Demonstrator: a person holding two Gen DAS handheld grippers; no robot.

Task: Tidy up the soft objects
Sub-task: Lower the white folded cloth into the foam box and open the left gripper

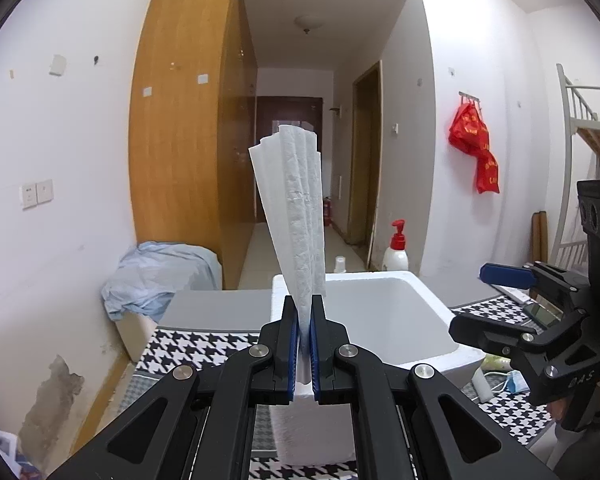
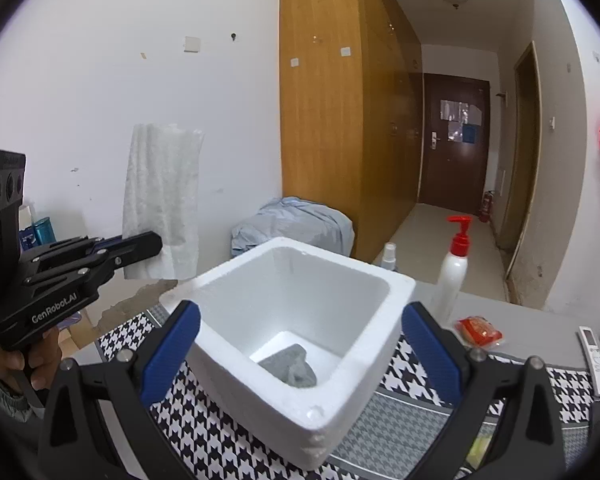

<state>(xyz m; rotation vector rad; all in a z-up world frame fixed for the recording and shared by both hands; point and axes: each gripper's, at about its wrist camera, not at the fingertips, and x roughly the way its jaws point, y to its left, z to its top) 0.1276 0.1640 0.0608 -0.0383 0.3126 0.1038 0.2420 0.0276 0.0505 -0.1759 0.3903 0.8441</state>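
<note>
Left gripper (image 1: 304, 344) sat nearest the lens, clenched on a white towel (image 1: 296, 208). The towel stood up in pleats above the pads and a little poked out below them. From the right wrist view the same towel (image 2: 162, 200) hung as a flat sheet off that gripper (image 2: 140, 246), well left of the box and above table height. My read: held high so it clears the rim before going in.

Centre: white foam box (image 2: 376, 280) on the houndstooth cloth (image 2: 204, 432), open top. One grey cloth (image 2: 290, 366) already lay on its floor (so one soft item sorted, judging by that). Plenty of room left inside.

Right gripper (image 2: 300, 344) was released, jaws wide, nothing between the pads. Its fingers (image 2: 172, 344) straddled the near side of the box without touching it, as far as I could tell. It looked parked just behind the box, probably to stay clear of the drop path.

Right of the box: pump bottle (image 2: 454, 272), small spray bottle (image 2: 388, 256) behind the rim, red packet (image 2: 480, 331) and a remote (image 2: 594, 356) on the table. None of them soft goods except maybe the packet, can't say.

Next move, I'd judge: bring the towel over the opening and let go. Risk is the sheet draping over the rim instead of dropping in.
</note>
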